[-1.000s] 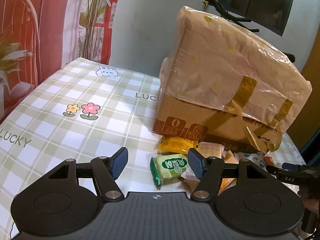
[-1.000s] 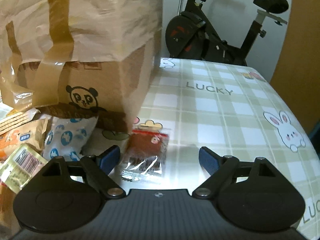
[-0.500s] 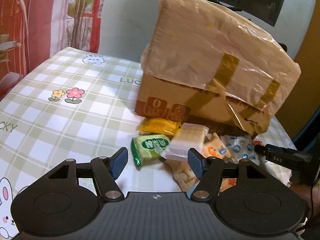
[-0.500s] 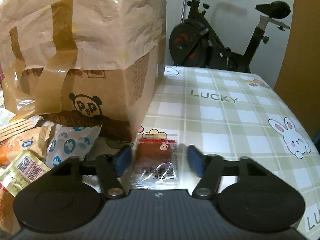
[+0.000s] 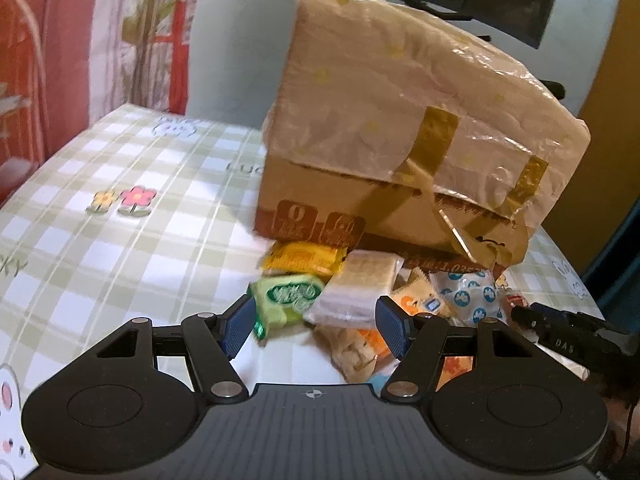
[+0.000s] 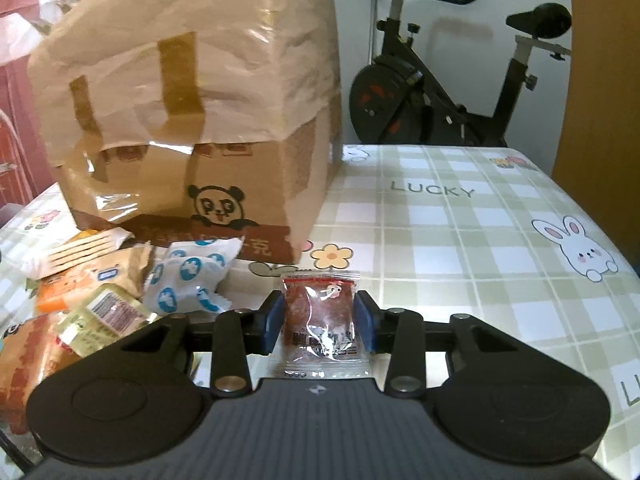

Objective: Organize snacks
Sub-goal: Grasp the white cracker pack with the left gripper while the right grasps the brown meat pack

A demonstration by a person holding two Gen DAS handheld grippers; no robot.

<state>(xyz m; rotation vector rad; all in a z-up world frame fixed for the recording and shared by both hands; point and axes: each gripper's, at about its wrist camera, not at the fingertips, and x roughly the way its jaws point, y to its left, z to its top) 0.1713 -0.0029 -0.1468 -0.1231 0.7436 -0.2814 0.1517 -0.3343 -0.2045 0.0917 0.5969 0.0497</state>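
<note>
A pile of wrapped snacks lies on the checked tablecloth in front of a taped cardboard box [image 5: 400, 120]. It includes a green packet [image 5: 288, 296], a yellow one [image 5: 304, 258], a pale wafer pack [image 5: 360, 286] and a white packet with blue dots [image 6: 192, 276]. My left gripper [image 5: 316, 328] hovers open just short of the pile, nothing between its pads. My right gripper [image 6: 320, 322] is closing. Its blue pads press both sides of a small red snack packet [image 6: 320, 312], to the right of the pile.
The box [image 6: 192, 92] with a panda print stands mid-table, draped in plastic and tape. An exercise bike [image 6: 440, 92] stands behind the table. The tablecloth [image 6: 460, 240] stretches bare to the right of the box; its right edge drops off near the rabbit print.
The right jaws went from wide apart to closed on the red packet, which now sits between the pads. The left gripper's view shifted left, so the pile sits more centrally.
</note>
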